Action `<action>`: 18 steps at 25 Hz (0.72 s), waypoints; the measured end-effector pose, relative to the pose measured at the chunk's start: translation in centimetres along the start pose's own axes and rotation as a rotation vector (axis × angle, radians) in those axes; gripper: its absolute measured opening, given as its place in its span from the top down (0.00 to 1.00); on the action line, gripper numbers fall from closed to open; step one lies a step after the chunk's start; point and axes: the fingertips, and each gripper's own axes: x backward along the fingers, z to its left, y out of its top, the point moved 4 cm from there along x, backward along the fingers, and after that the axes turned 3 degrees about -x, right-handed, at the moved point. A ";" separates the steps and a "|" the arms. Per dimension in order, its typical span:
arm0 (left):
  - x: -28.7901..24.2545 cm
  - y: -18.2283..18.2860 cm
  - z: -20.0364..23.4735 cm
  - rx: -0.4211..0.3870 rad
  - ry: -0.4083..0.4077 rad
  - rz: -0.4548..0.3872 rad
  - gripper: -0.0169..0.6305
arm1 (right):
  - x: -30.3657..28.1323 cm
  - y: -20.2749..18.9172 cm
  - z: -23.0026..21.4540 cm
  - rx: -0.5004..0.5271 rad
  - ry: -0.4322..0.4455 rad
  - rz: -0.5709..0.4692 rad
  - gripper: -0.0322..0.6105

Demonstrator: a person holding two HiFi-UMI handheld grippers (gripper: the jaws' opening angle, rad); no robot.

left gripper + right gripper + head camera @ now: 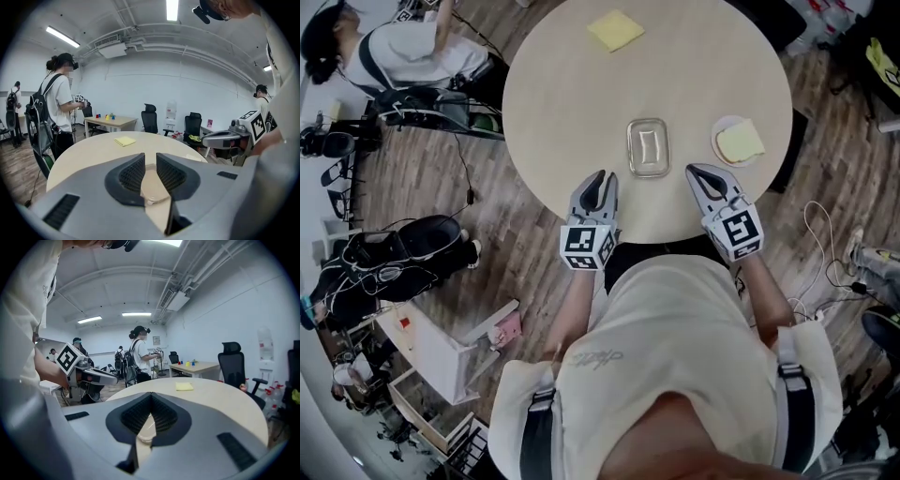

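A round table [562, 94] bears yellow cloth [615, 30], glass container [648, 147], plate [719, 154] — toast [741, 141] on it

Open office lab, swivel chairs [149, 119], desk [110, 123], ceiling strip lights [62, 36]

Person in a pale cream short-sleeved shirt, seen from above, with two grey hand-held grippers.
The shirt [666, 347] fills the lower middle of the head view, with faint grey script printed on it at its left. Dark straps [797, 412] with grey buckles are worn over both shoulders. The left gripper [600, 178] and right gripper [696, 171] are moulded in light grey and lined with dark ribbed pads [132, 172]. Each is capped by a cube [587, 246] marked with black-and-white squares.
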 end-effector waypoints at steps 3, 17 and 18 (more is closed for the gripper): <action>-0.8 -0.7 0.0 0.025 -0.018 0.029 0.86 | 0.2 -0.3 -0.2 -0.044 0.000 0.005 0.94; -3.9 -6.1 1.8 0.112 -0.139 0.176 0.86 | 0.1 0.9 0.2 -0.131 -0.122 0.010 0.94; -4.1 -6.9 1.8 0.121 -0.150 0.194 0.86 | 0.0 0.8 0.3 -0.117 -0.125 0.020 0.94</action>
